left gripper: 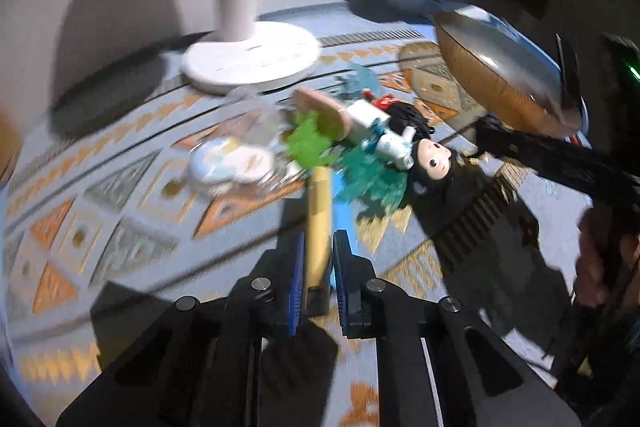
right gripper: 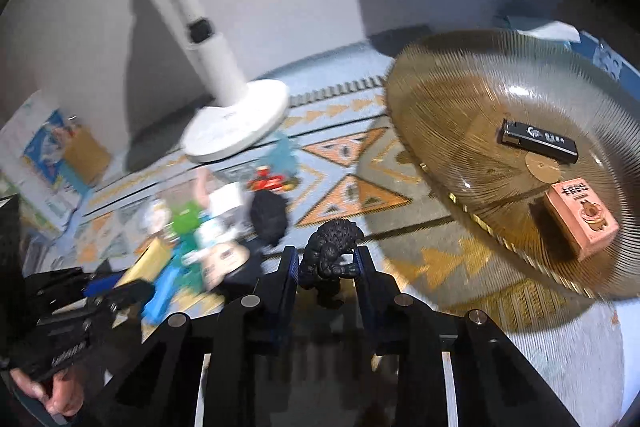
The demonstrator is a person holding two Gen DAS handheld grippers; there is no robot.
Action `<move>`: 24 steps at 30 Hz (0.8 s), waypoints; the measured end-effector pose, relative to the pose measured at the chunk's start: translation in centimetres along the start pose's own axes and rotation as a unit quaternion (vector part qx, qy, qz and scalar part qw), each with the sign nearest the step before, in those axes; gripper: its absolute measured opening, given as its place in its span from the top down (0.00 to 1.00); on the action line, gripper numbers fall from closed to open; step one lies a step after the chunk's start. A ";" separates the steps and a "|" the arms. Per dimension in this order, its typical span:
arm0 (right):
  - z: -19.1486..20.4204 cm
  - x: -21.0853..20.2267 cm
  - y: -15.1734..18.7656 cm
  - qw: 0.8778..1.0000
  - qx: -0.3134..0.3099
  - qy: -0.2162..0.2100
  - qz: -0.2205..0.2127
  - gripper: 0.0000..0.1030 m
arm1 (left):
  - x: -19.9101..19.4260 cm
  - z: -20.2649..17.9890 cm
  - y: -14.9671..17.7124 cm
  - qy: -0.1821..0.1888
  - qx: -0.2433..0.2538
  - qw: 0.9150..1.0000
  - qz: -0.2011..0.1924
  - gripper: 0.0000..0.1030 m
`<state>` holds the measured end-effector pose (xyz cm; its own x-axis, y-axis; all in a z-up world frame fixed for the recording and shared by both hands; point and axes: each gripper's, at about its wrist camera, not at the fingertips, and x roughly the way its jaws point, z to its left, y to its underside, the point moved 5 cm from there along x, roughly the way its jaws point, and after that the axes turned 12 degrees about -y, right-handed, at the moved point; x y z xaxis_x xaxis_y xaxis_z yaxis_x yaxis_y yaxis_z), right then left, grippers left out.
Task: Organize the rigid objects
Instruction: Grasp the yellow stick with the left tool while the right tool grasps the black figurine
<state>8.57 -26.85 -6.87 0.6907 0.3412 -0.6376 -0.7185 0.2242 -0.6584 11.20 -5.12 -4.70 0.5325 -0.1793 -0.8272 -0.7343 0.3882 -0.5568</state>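
My left gripper (left gripper: 317, 259) is shut on a tan flat box (left gripper: 318, 223), held above the patterned rug. Ahead of it lies a pile of toys: a black-haired doll (left gripper: 428, 159), green foliage pieces (left gripper: 310, 141) and a clear dome (left gripper: 248, 131). My right gripper (right gripper: 326, 259) is shut on a black monster figure (right gripper: 330, 255). To its right is a ribbed amber glass plate (right gripper: 460, 99) holding a black lighter (right gripper: 538, 141) and a pink carton (right gripper: 582, 223). The plate also shows in the left wrist view (left gripper: 500, 67). The left gripper with its tan box shows in the right wrist view (right gripper: 120, 291).
A white fan stand (left gripper: 250, 61) rests on the rug behind the toys, near the grey wall; it also shows in the right wrist view (right gripper: 236, 123). A red toy (right gripper: 268, 181) and a black figure (right gripper: 270, 213) lie by the pile. Paper packages (right gripper: 52, 147) lie far left.
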 end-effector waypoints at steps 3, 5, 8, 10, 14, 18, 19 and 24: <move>2.1 -1.7 1.3 0.999 -0.024 -0.025 0.005 0.73 | -2.3 1.4 1.5 -0.011 -0.041 0.999 -0.003 0.89; 3.3 -2.3 2.3 0.998 -0.031 -0.044 0.013 0.73 | -3.6 2.0 2.6 -0.012 -0.058 0.998 -0.008 0.89; 4.9 -2.5 4.1 0.995 -0.026 -0.090 0.037 0.73 | -4.4 2.5 4.1 -0.021 -0.071 0.997 -0.001 0.89; 5.9 -2.1 5.4 0.991 -0.022 -0.119 0.056 0.73 | -4.1 2.8 4.9 -0.028 -0.075 0.997 0.012 0.89; 7.3 -1.2 7.3 0.989 -0.041 -0.112 0.082 0.73 | -3.3 2.8 5.5 -0.035 -0.067 0.997 0.022 0.82; 7.5 -0.1 8.6 0.986 -0.028 -0.120 0.112 0.73 | -2.2 2.7 4.7 -0.026 -0.072 0.997 0.030 0.61; 7.3 0.0 8.8 0.986 -0.026 -0.119 0.116 0.73 | -1.6 2.8 4.2 -0.021 -0.079 0.996 0.034 0.61; 6.6 -0.1 8.9 0.984 -0.012 -0.134 0.117 0.73 | 1.0 2.7 2.8 -0.021 -0.076 0.996 0.045 0.61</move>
<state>1.57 -18.91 -10.01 0.4580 0.6100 -0.6467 -0.8507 0.0896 -0.5179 10.80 -1.83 -6.83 0.4759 -0.1116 -0.8724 -0.8336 0.2588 -0.4879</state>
